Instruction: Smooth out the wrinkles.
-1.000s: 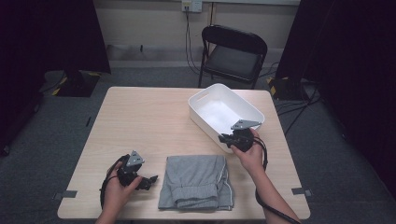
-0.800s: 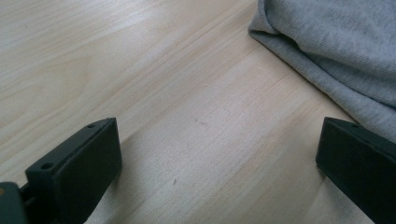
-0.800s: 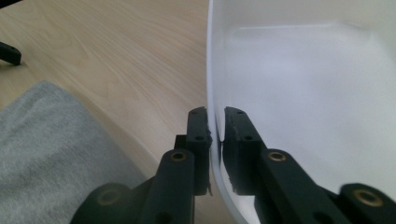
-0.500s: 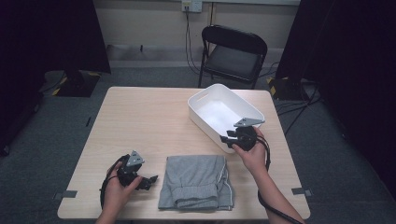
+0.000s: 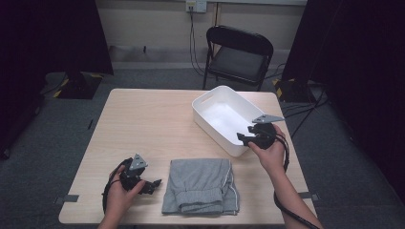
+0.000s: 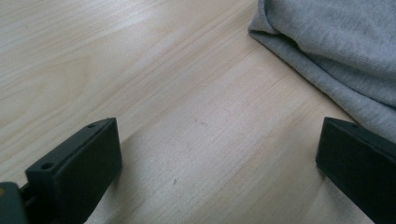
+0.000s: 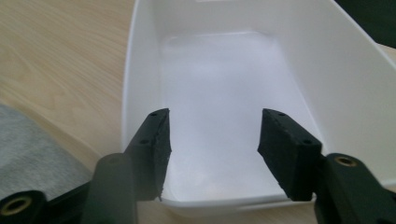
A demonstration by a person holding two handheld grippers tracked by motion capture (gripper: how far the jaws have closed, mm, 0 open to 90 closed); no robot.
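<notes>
White bin [image 5: 224,119], unlabelled, under the right gripper [image 5: 244,138], fingers just opening, empty; left gripper [image 5: 155,183] wide open beside grey garment [image 5: 200,183].

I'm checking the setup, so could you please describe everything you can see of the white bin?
The white bin is a rectangular, smooth plastic-looking tub with rounded corners and a handle slot in its far end wall. It is empty and sits upright, turned at an angle, on the table's far right part. The right gripper hovers at its near end, jaws open, touching nothing.
</notes>
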